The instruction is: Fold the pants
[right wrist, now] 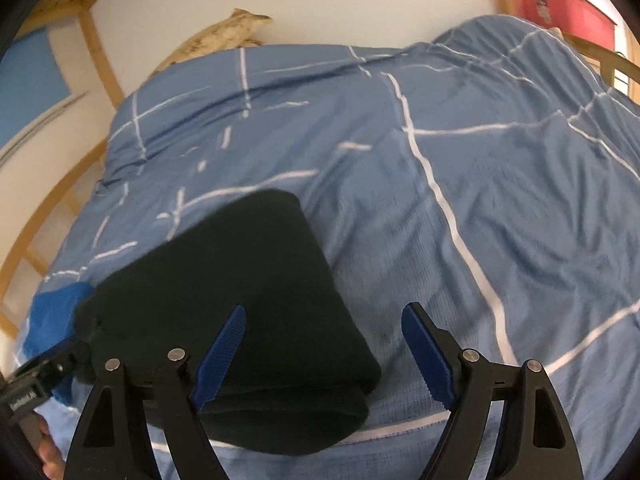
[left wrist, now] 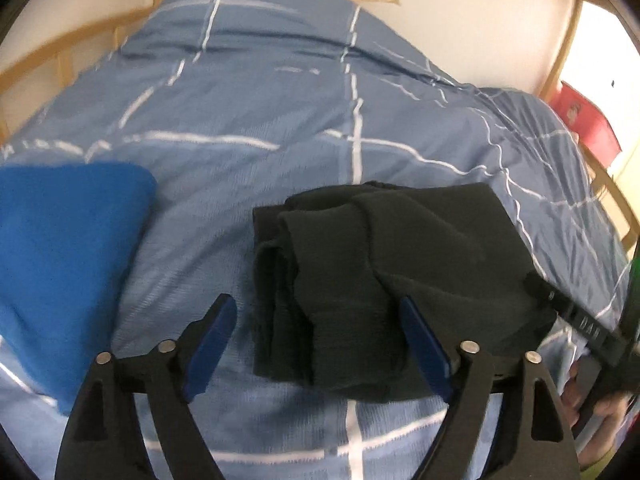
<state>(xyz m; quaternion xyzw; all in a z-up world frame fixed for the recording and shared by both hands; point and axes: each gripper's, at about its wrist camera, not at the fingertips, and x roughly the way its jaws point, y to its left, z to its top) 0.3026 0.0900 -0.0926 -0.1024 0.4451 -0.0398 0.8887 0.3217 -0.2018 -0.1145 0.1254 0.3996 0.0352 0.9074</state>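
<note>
The black pants (left wrist: 360,272) lie folded into a compact bundle on the blue checked duvet (left wrist: 280,120). My left gripper (left wrist: 318,306) is open and empty, its blue pads spread just above the bundle's near edge. In the right wrist view the pants (right wrist: 240,280) lie low and left on the duvet (right wrist: 480,200). My right gripper (right wrist: 324,314) is open and empty over the bundle's right edge. The right gripper's body shows at the far right of the left wrist view (left wrist: 588,328).
A folded bright blue cloth (left wrist: 64,252) lies left of the pants, also seen in the right wrist view (right wrist: 52,320). A wooden bed frame (left wrist: 60,60) and white wall are behind. A red box (right wrist: 560,8) stands at the far right. A tan pillow (right wrist: 228,36) lies at the bed's head.
</note>
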